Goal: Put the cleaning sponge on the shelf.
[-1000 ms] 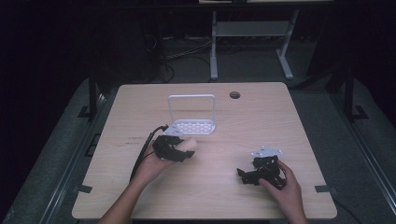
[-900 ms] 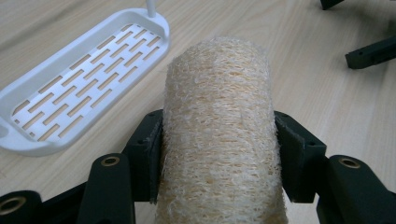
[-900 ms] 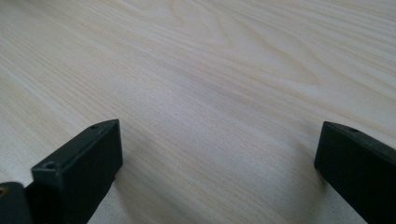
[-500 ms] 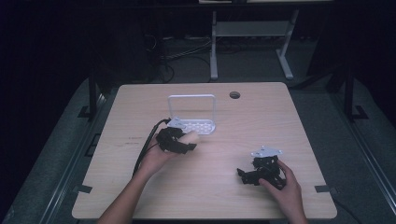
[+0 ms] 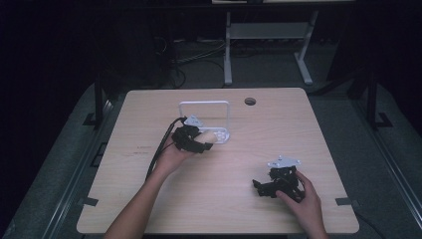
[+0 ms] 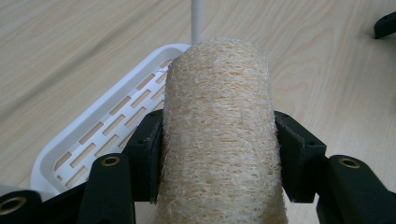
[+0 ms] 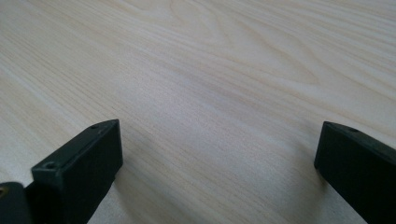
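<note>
My left gripper (image 5: 198, 141) is shut on a pale, rough loofah sponge (image 6: 217, 135); its black pads (image 6: 148, 149) press on both sides of the roll. The sponge hangs over the near edge of a white slotted tray (image 6: 105, 128). In the high view this tray (image 5: 221, 135), with its upright white wire frame (image 5: 205, 103), sits mid-table just beyond the left gripper. My right gripper (image 5: 262, 187) rests low at the table's right front, held by a hand. Its jaws stand wide open over bare wood (image 7: 219, 154) with nothing between them.
The light wooden table (image 5: 298, 124) has a round cable hole (image 5: 250, 101) at its far side. A black cable (image 5: 158, 152) trails from the left gripper toward the left front. Dark floor and a white stand (image 5: 229, 55) lie beyond the table.
The left hand has carried the sponge away from the person and a little right, up to the white tray. The right hand has stayed in place.
</note>
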`<action>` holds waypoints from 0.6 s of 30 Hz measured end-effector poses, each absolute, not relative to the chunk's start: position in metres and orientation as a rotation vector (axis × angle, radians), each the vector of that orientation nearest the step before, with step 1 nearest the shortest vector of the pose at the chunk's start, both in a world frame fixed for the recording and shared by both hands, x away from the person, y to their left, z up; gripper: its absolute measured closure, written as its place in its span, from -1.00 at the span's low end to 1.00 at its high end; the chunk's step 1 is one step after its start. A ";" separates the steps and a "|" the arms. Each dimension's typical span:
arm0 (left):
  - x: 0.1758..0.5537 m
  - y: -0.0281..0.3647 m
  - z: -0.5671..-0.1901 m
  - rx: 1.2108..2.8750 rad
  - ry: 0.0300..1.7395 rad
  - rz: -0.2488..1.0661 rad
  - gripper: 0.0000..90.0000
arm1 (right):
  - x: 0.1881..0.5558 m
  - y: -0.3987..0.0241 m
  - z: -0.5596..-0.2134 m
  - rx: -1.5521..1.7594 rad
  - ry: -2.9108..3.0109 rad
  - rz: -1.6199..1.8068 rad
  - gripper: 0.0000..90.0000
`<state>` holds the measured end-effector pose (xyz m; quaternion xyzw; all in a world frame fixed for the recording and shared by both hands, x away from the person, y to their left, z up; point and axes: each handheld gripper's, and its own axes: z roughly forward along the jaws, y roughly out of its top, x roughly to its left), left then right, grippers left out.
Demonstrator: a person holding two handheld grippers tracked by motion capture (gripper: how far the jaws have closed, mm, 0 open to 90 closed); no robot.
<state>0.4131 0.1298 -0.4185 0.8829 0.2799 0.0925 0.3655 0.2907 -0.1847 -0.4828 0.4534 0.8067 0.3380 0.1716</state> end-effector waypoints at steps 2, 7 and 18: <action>0.416 0.128 -0.420 2.282 0.723 0.244 -0.07 | 0.291 -0.185 -0.483 1.287 2.290 0.959 -0.99; 0.424 0.122 -0.422 2.284 0.735 0.263 -0.07 | 0.291 -0.185 -0.483 1.288 2.290 0.959 -0.99; 0.442 0.109 -0.432 2.296 0.777 0.284 -0.07 | 0.291 -0.185 -0.483 1.287 2.291 0.960 -0.99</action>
